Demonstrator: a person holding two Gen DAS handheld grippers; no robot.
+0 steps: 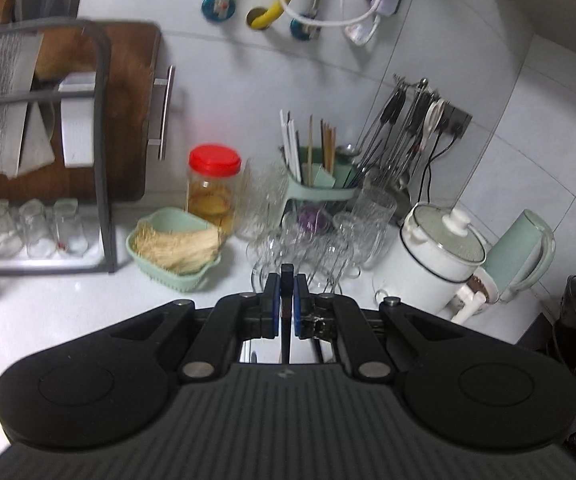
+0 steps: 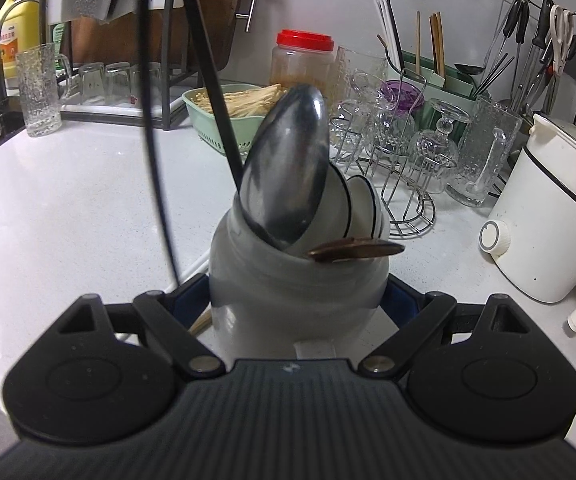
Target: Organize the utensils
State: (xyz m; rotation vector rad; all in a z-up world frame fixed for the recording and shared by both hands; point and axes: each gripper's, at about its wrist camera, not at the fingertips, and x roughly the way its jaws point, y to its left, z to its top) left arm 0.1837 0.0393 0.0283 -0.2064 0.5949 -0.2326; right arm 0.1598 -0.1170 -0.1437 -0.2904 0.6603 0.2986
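White kitchen counter [image 2: 68, 208] runs along a pale tiled wall, crowded at the back with a dish rack [image 1: 100, 128] holding a wooden cutting board [image 1: 132, 120], a red-lidded jar [image 1: 212, 184], a green basket [image 1: 176, 256] of pale noodle-like strands, a wire stand of glasses [image 2: 407, 148] and a white electric pot [image 2: 547, 216] off to the right.

Near the front of the counter, the right gripper [image 2: 299, 300] is clamped around a white container [image 2: 299, 280] — its blue-padded fingers [image 2: 401, 294] press on both sides of the body. Utensils stand in that container: a large metal spoon [image 2: 288, 168] with its bowl up and leaning, white spoons [image 2: 361, 204] with dark rims just behind it, and a flat brown piece [image 2: 355, 254], probably wooden, lying across the rim. A thin black handle [image 2: 204, 68] rises from the container's mouth up and to the left, out of the right wrist view.

The left gripper [image 1: 287, 296] is squeezed tight on a slim black handle [image 1: 286, 320] that passes upright between its blue pads [image 1: 274, 304]. Whether that is the same black handle seen rising from the container cannot be told. Beyond it, the green chopstick holder [image 1: 319, 184] stands against the wall, with utensils hanging on a wall rail [image 1: 415, 120] beside it.
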